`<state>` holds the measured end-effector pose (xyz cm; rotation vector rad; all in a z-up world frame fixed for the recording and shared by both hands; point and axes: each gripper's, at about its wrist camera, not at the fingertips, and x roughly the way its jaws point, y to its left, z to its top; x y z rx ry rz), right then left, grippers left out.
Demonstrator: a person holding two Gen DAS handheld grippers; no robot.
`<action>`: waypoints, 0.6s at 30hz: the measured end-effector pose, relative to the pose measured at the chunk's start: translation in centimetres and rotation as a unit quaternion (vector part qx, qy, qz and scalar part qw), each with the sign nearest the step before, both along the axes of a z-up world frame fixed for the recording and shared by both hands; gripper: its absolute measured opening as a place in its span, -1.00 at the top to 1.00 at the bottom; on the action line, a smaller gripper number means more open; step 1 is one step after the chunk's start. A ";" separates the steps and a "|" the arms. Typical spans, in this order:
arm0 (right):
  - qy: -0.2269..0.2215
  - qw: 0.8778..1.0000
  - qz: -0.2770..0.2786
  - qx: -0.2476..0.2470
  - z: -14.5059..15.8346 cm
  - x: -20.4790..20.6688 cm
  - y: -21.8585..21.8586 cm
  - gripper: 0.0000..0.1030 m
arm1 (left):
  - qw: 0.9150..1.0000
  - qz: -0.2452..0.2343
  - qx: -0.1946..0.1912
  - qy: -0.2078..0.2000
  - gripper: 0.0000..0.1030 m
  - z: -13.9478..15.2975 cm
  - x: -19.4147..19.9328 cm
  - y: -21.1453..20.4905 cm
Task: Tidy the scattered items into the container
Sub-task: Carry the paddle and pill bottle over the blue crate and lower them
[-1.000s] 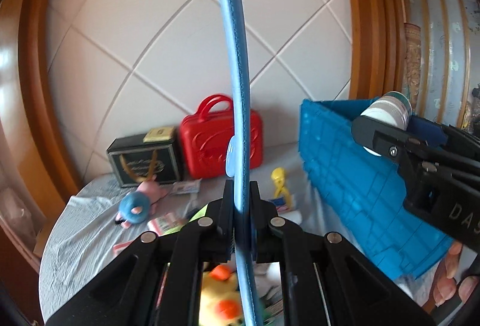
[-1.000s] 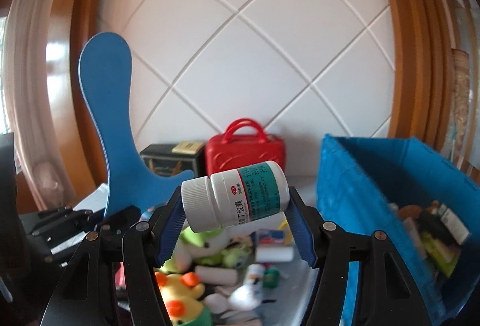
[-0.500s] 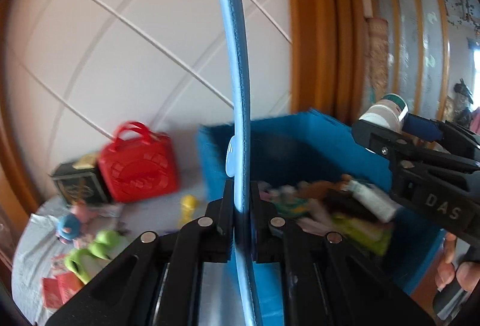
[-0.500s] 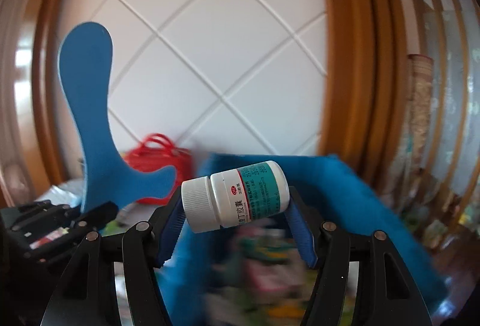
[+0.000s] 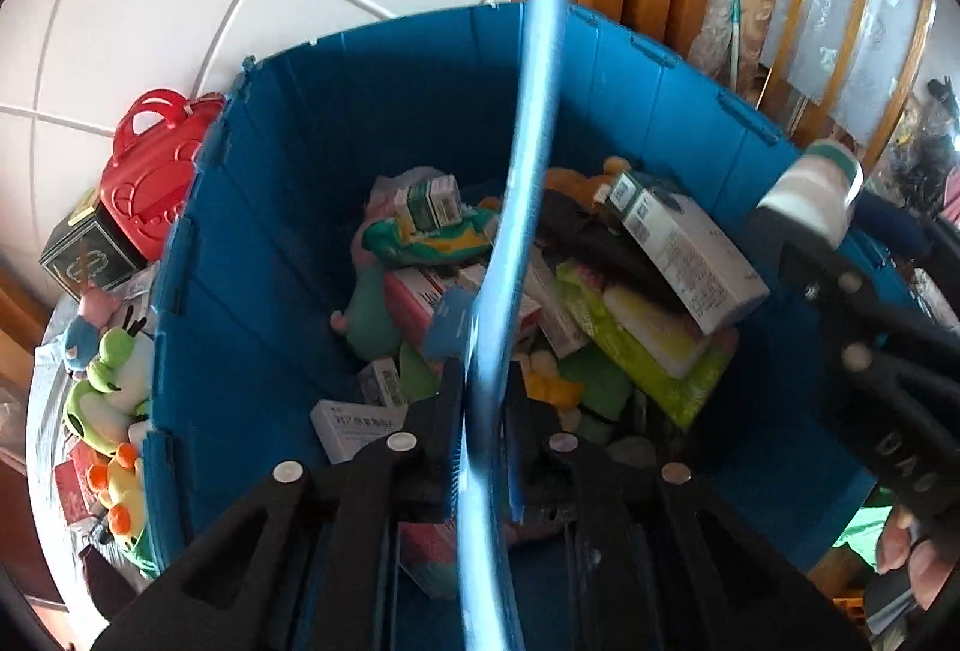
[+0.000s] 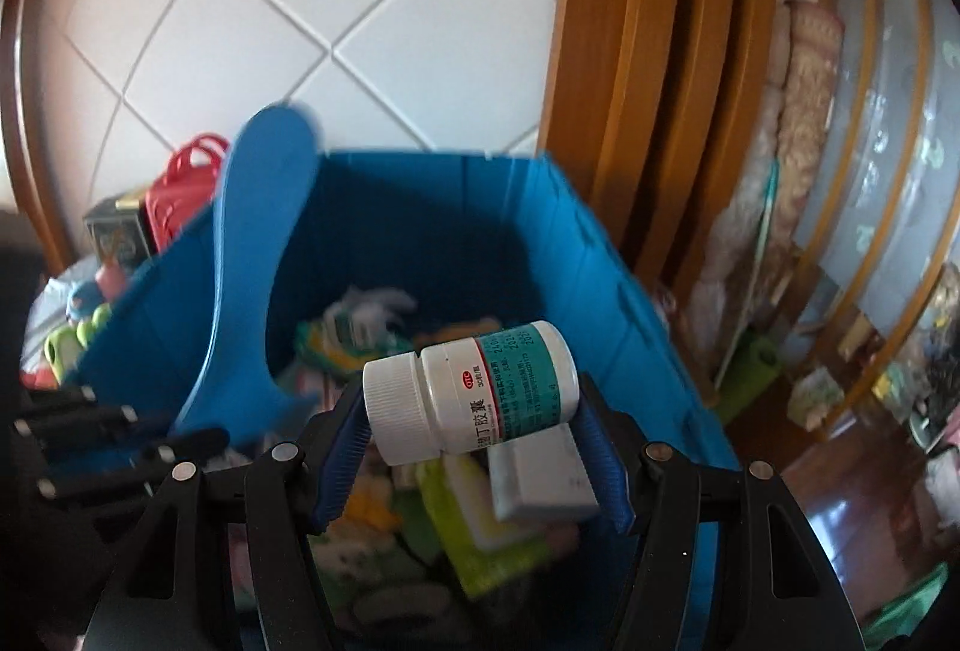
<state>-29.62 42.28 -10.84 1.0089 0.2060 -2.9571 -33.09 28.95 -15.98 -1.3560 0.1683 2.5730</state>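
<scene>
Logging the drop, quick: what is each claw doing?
Left claw: opening, blue flat piece between its jaws.
Right claw: closed on the pill bottle.

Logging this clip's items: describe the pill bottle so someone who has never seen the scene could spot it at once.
Find the big blue container by the tiled wall, full of boxes and soft toys. Above its open top, the right gripper clamps a small pill bottle lying sideways. Its ribbed white cap and teal-and-white label with a red stripe set it apart from the boxes below.
</scene>
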 end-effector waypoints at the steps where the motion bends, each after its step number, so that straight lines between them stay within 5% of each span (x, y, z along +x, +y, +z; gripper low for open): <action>1: -0.007 1.000 -0.001 -0.001 -0.5 0.0 0.3 -0.25 | 1.000 -0.002 0.001 -0.002 0.69 -0.2 0.8 0.1; 6: -0.020 1.000 -0.004 -0.016 -1.7 -0.2 1.9 -0.25 | 1.000 0.002 -0.006 0.007 0.27 -0.8 0.7 1.2; 18: -0.025 0.999 0.037 -0.026 -2.4 -0.1 0.5 -0.27 | 0.999 0.028 -0.010 0.029 0.01 -0.8 2.3 -0.2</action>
